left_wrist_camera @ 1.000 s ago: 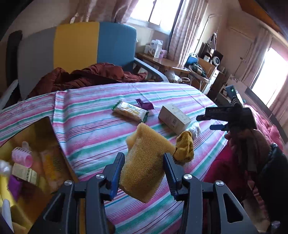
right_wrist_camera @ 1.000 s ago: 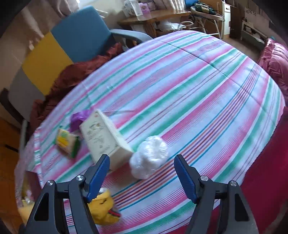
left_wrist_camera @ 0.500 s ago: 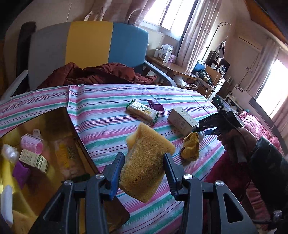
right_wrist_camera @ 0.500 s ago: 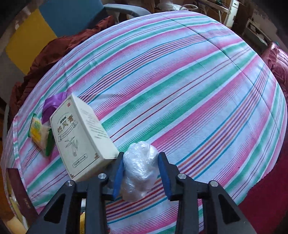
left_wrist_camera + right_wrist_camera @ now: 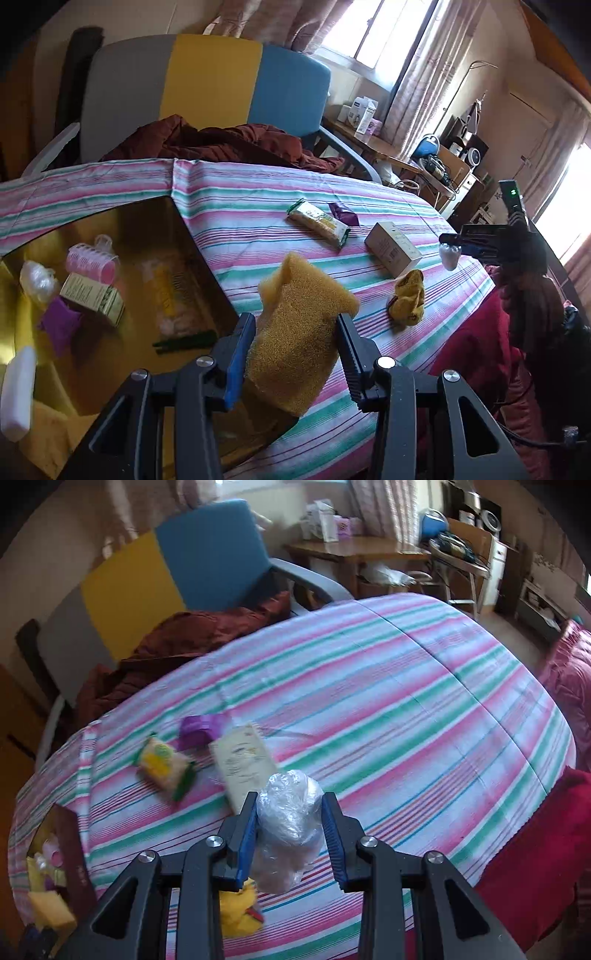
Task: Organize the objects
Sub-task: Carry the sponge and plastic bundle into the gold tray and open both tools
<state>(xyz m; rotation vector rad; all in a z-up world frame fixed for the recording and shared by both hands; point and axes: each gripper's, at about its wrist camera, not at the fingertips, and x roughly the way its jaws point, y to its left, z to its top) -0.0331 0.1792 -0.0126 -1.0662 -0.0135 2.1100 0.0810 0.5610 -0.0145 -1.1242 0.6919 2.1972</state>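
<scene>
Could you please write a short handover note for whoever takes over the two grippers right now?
Left gripper: shut on the yellow sponge, near the open box.
Right gripper: shut on the clear plastic wad, above the striped cloth.
Done: box already holds a pink roller and small items.
Left: snack packet, purple wrapper, carton, yellow toy.

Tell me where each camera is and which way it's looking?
Left wrist: rides the left gripper, looks down over its sponge at the box and bed; shows the person's right arm and right gripper.
Right wrist: rides the right gripper, looks down past its plastic wad across the bed.
Both see the carton, the snack, the chair.
</scene>
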